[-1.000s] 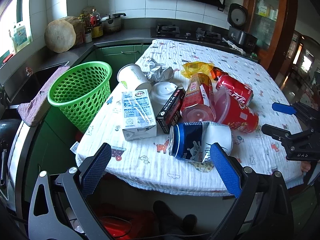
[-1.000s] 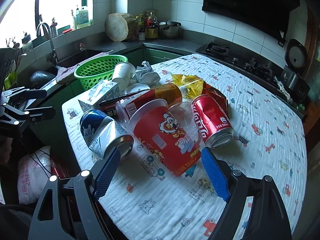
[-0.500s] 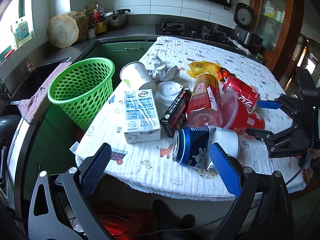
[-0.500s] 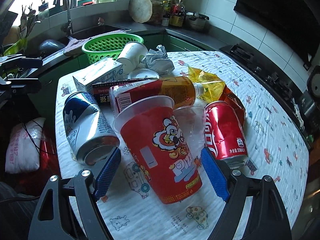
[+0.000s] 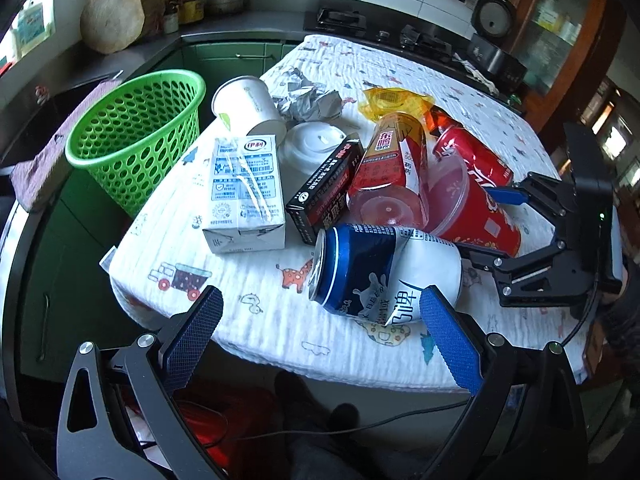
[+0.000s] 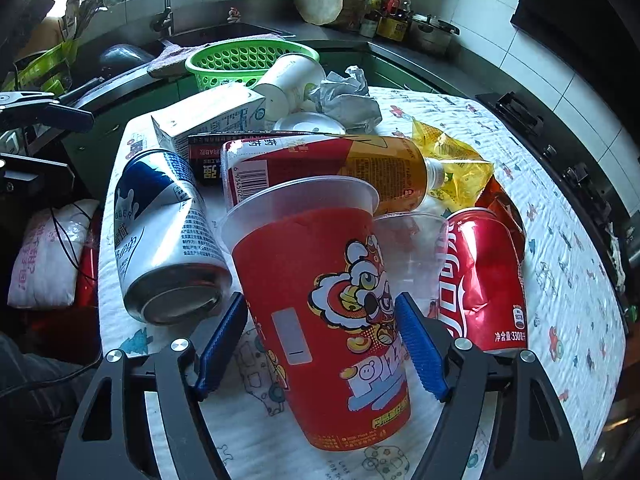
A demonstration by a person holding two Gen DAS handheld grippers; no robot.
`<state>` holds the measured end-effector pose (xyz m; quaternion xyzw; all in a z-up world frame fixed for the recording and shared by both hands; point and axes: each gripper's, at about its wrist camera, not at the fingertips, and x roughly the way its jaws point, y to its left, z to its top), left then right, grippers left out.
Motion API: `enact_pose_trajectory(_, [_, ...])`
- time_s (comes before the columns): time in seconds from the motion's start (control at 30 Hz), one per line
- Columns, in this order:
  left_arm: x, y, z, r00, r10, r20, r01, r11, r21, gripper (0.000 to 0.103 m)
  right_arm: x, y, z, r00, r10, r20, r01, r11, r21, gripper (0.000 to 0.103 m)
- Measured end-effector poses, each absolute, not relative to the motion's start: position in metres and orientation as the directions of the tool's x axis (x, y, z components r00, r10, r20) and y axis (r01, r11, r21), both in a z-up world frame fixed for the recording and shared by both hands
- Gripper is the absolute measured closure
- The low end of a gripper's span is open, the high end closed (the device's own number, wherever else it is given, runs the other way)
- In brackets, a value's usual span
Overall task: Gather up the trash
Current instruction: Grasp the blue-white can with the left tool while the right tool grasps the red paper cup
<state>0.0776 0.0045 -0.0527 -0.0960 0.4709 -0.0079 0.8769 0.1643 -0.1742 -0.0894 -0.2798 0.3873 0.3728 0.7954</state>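
A pile of trash lies on the cloth-covered table (image 5: 256, 312). My right gripper (image 6: 322, 342) is around a red plastic cup (image 6: 320, 300) lying on its side, with the blue pads touching or nearly touching its sides. Beside the cup are a blue-white beer can (image 6: 164, 232), a clear cup (image 6: 416, 248), a red cola can (image 6: 484, 280) and a tea bottle (image 6: 320, 164). My left gripper (image 5: 316, 340) is open and empty at the table's near edge, just in front of the beer can (image 5: 380, 272). A green basket (image 5: 136, 132) stands left of the table.
A milk carton (image 5: 244, 196), a black box (image 5: 328, 192), a white paper cup (image 5: 248, 108), a white lid (image 5: 316, 144), crumpled foil (image 5: 312, 100) and a yellow wrapper (image 5: 392, 100) also lie on the table. A counter with a sink (image 6: 224, 36) and a stove (image 5: 340, 20) surround it.
My right gripper has moved forward over the red cup and narrowed until its pads flank the cup's sides. My left gripper has moved a little closer to the beer can.
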Motion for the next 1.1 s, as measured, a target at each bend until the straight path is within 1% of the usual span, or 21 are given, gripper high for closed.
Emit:
enact_pose_trajectory(0.07, [0.081,0.003,-0.056,0.535,-0.108,-0.838,-0.125,0.971,-0.204,0.006,0.161,-0.178,-0.088,0.423,0.381,-0.822,-0.804,0.576,-0.147,0.031])
enact_pose_trajectory(0.17, [0.085,0.002,-0.062,0.505,-0.156,-0.849,-0.196,0.937,-0.289,0.006,0.153,-0.185,-0.084,0.437,0.385,-0.813,-0.790,0.596,-0.142,0.031])
enact_pose_trajectory(0.4, [0.097,-0.010,-0.074,0.486,-0.219,-0.846,-0.317,0.858,-0.404,0.006,0.142,-0.207,-0.076,0.469,0.371,-0.801,-0.730,0.673,-0.116,0.031])
enact_pose_trajectory(0.57, [0.105,-0.017,-0.074,0.489,-0.198,-0.850,-0.382,0.827,-0.413,0.006,0.134,-0.217,-0.074,0.486,0.372,-0.791,-0.700,0.707,-0.098,0.031])
enact_pose_trajectory(0.8, [0.117,-0.009,-0.092,0.481,-0.248,-0.841,-0.511,0.699,-0.499,0.006,0.125,-0.219,-0.070,0.491,0.389,-0.779,-0.688,0.722,-0.073,0.031])
enact_pose_trajectory(0.97, [0.120,-0.012,-0.108,0.481,-0.291,-0.827,-0.568,0.615,-0.546,0.006,0.121,-0.219,-0.070,0.488,0.394,-0.779,-0.686,0.724,-0.064,0.031])
enact_pose_trajectory(1.1, [0.125,-0.014,-0.114,0.485,-0.303,-0.821,-0.596,0.572,-0.563,0.006,0.116,-0.220,-0.072,0.485,0.394,-0.781,-0.684,0.727,-0.059,0.031])
